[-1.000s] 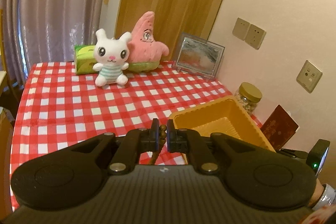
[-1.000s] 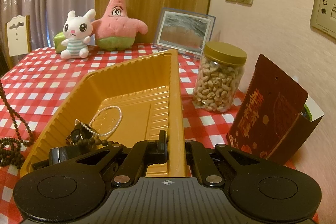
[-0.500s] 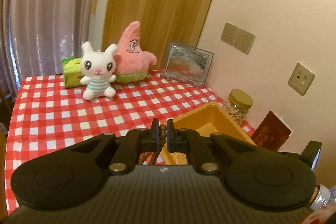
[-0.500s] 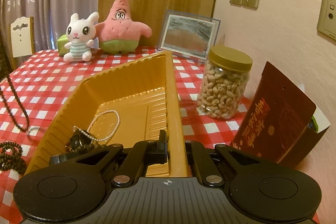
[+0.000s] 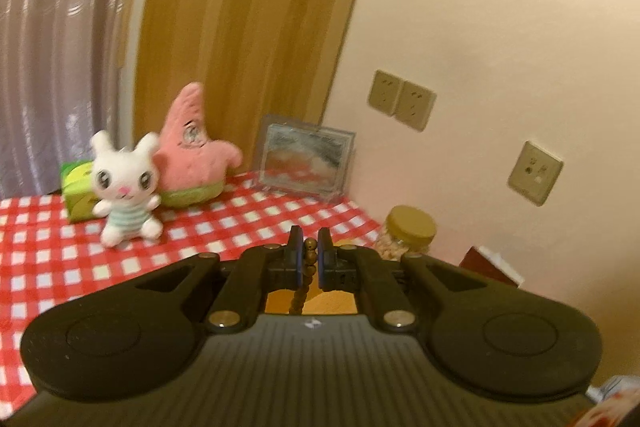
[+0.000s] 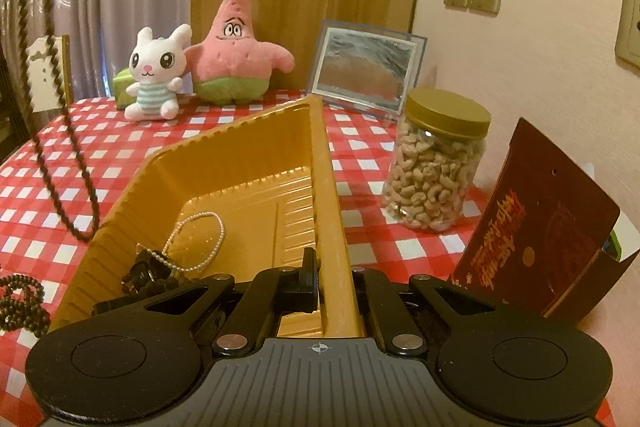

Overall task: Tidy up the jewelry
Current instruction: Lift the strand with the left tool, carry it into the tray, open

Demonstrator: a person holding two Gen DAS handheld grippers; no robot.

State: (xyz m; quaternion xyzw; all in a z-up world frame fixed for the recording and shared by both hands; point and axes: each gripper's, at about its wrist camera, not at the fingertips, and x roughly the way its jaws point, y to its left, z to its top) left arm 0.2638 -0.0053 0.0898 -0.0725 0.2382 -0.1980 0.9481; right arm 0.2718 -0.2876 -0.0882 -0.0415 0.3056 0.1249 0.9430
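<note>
Left gripper (image 5: 308, 254) clamped on a brown bead necklace (image 6: 60, 131), which hangs in a long loop beside the gold tray (image 6: 248, 163), its tail coiled on the checked tablecloth (image 6: 360, 251). Right gripper (image 6: 331, 277) pinches the tray's near rim. A pearl bracelet (image 6: 196, 239) and dark beaded piece (image 6: 150, 273) already lie inside; the necklace remains to be placed.

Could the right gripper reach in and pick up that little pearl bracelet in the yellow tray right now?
Probably not: the right gripper is shut on the yellow tray's wall. The pearl bracelet lies uncovered nearby, but the gripper would have to let go first.
</note>
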